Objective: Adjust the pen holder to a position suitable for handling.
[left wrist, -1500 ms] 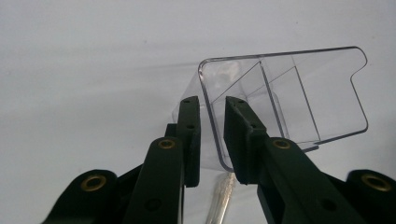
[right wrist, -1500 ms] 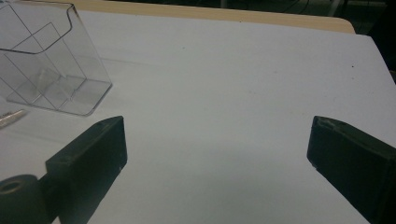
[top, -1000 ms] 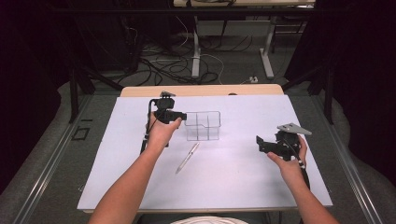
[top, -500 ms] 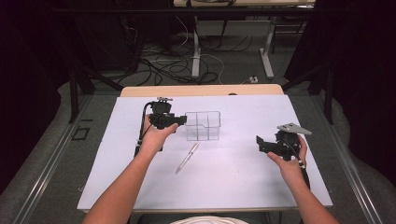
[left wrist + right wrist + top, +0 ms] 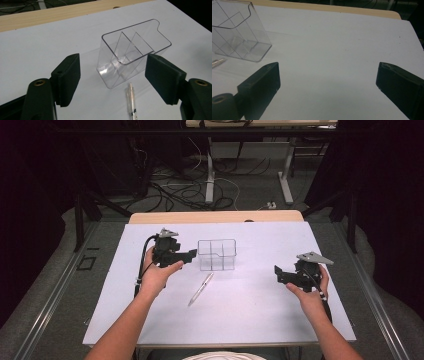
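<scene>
A clear plastic divided organiser box (image 5: 217, 254) stands mid-counter toward the far edge, a slim silver pen (image 5: 200, 289) lying just nearer. The left gripper (image 5: 112, 77) and right gripper (image 5: 328, 85) both gape, empty; a careless approach could likely topple the light box

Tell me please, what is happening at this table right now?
A person holds a two-jaw gripper in each hand over a white table. The left gripper is open and sits just beside a clear plastic organizer with compartments, which stands upright and looks empty. A silver pen lies flat on the table in front of the organizer. The right gripper is open too, off to the side, holding nothing.
</scene>
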### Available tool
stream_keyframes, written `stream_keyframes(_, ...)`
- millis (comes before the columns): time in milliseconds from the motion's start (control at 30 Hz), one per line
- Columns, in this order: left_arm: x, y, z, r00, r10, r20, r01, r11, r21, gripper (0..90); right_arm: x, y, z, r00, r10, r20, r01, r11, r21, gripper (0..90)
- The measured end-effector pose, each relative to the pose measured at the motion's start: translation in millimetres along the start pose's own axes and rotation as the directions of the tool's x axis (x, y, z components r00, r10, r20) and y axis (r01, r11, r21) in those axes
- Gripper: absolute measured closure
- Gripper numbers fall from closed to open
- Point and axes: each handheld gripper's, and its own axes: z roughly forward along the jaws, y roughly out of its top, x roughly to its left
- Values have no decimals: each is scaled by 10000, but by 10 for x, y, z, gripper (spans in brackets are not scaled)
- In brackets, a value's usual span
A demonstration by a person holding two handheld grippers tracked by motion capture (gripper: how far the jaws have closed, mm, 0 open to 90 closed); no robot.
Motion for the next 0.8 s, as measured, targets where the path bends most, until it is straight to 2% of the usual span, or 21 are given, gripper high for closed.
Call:
stream_keyframes(100,-1,-26,-43,9999,76,-139,-78,9999,-135,234,1,-1,2,10000,17,-37,-18,10000,-25,50)
stream_keyframes(300,-6,-108,-92,9989,-225,423,238,9992,-317,159,9,2,-7,10000,78,-32,-78,10000,-46,51)
stream_keyframes(433,-6,-176,-97,9986,-164,500,181,9993,-338,130,4,2,-8,10000,3,-50,-3,10000,-71,51)
stream_keyframes(500,-8,-202,-96,9991,111,399,-100,9996,-279,129,5,4,-10,10000,29,-73,-29,10000,-58,51)
stream_keyframes(633,-37,-272,-89,9965,478,692,-472,9988,-101,132,8,6,-19,10000,65,-71,-65,10000,-15,51)
stream_keyframes(800,-110,-332,-71,9928,959,719,-965,9953,40,167,7,6,-20,9999,-9,-105,8,10000,-35,51)
